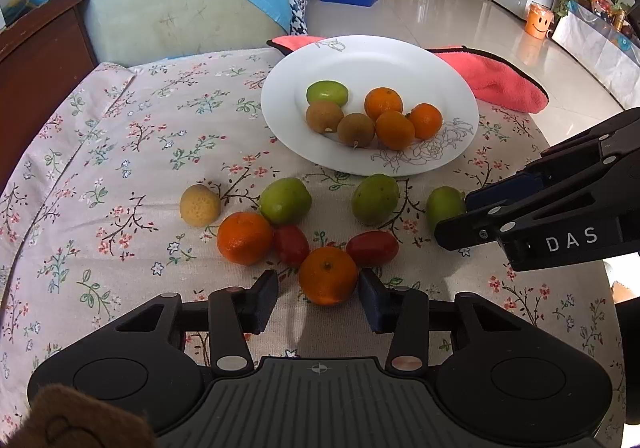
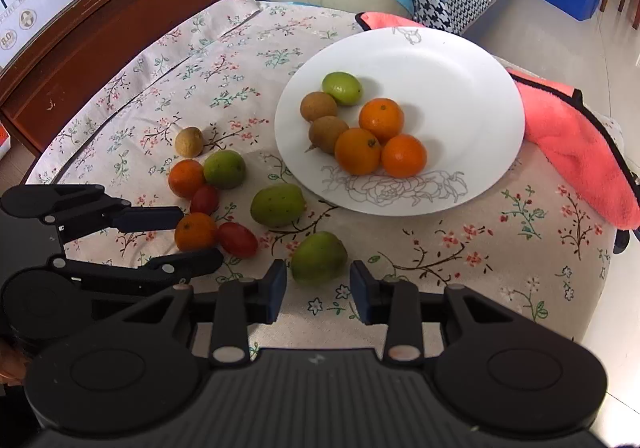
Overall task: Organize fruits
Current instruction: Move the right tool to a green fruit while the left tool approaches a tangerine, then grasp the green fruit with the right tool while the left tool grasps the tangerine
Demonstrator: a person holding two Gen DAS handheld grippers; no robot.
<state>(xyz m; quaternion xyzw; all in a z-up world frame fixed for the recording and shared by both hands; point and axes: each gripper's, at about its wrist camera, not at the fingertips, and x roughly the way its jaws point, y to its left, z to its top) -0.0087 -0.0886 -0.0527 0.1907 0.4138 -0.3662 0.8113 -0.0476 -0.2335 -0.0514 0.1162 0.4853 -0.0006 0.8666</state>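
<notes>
- Pads of the black left gripper (image 1: 318,288) stand partly open around the small round orange mandarin (image 1: 328,275). The pad on the right of the left wrist view touches the peel. The other pad shows a slit of cloth beside the fruit, so I judge nothing is gripped yet.
- You bracket this mandarin from both sides, probably because it is the nearest loose fruit. It has no real long axis, and its stalk end points up toward the camera.
- The black right gripper (image 2: 318,284) is also partly open and holds nothing. The green egg-shaped fruit (image 2: 318,258) sits at its fingertips with a thin gap on each side.
- The long axis of this green fruit seems to lie flat on the flowered tablecloth (image 1: 120,168), slanted a little across the gap. The fisheye bend makes this uncertain.
- Just beyond, two red oval fruits touch the mandarin, so your pads have little room there. A second mandarin, two more green fruits and a pale rough ball lie behind them.
- Further away is the white round plate with a drawn flower (image 1: 360,52). It carries three mandarins together, two brown fruits together and one green fruit, so it appears like is grouped with like.
- The far rim of the plate rests on the pink fluffy towel (image 1: 504,84).
</notes>
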